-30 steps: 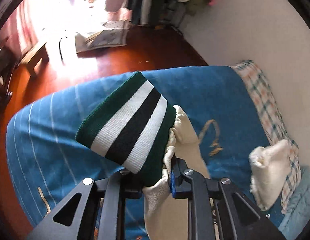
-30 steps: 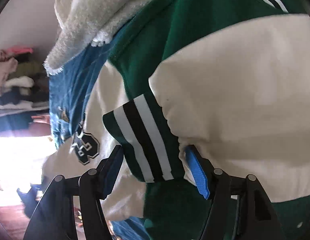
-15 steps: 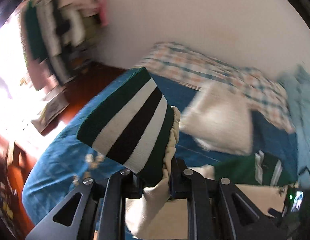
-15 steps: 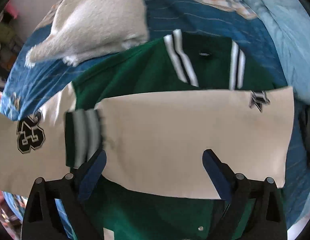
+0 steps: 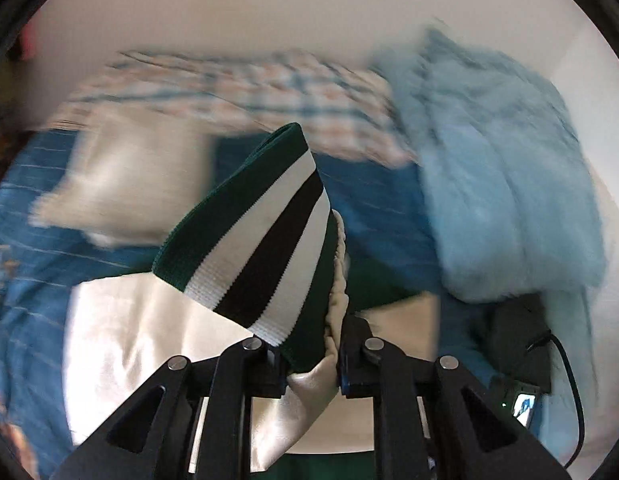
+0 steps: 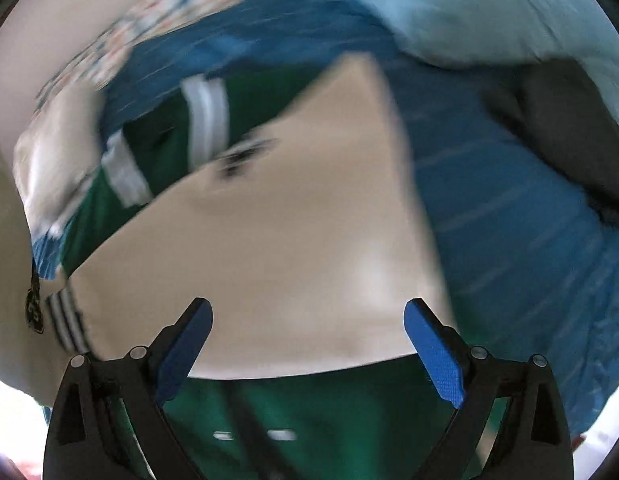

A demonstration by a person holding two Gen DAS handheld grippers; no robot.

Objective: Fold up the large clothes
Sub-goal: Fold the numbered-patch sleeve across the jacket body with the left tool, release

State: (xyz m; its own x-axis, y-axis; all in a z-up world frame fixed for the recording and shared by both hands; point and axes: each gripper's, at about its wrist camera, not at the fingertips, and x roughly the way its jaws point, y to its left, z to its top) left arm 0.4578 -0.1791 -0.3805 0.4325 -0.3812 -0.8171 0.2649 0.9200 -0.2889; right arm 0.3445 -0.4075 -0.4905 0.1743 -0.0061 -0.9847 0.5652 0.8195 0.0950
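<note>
The black left gripper (image 5: 309, 364) is clamped tight on a striped green, white and black knit cuff (image 5: 265, 240) rising from between its fingertips. The black right gripper (image 6: 307, 344) with blue pads (image 6: 433, 356) stands spread wide, nothing between them.

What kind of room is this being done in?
Most likely a bedroom. A bed with a blue striped sheet serves as the work surface, a checked pillow lies along the plain wall, and a fluffy light blue blanket is heaped beside it.

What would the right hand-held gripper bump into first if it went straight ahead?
Most likely the cream sleeve of the jacket, which lies right ahead of the open right hand-held gripper. Nothing shows between them, though the blur makes the depth hard to judge.
</note>
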